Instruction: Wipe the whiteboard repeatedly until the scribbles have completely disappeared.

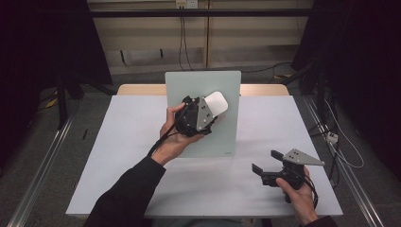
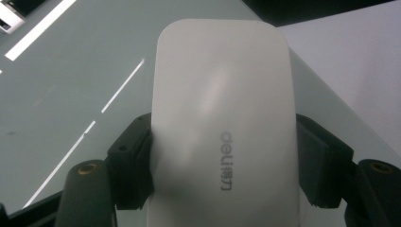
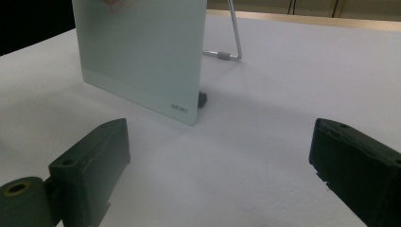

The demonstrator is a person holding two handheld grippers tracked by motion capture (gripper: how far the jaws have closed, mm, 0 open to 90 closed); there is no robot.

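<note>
From the high view I see my left tool (image 1: 204,113) held over the pale green glass board (image 1: 203,113) that stands tilted near the far edge of the bench (image 1: 118,156), about midway along it. It is clamped on a white eraser (image 1: 216,102) with rounded corners, and the tool's body hides most of the eraser. My right tool (image 1: 265,161) hangs near the bench's near right corner, its jaws spread with nothing between them.

From the left gripper view, the eraser (image 2: 224,123) is smooth, matte and oblong with grey lettering along one side; its lower end is cut off at the bottom. Both black pads (image 2: 135,161) press its long sides. The board (image 2: 66,94) behind is glossy, streaked with bright reflections.

From the right gripper view, the board (image 3: 142,52) has its top cut off; a thin wire stand (image 3: 231,42) props it behind. The bench (image 3: 265,94) is plain matte white.
</note>
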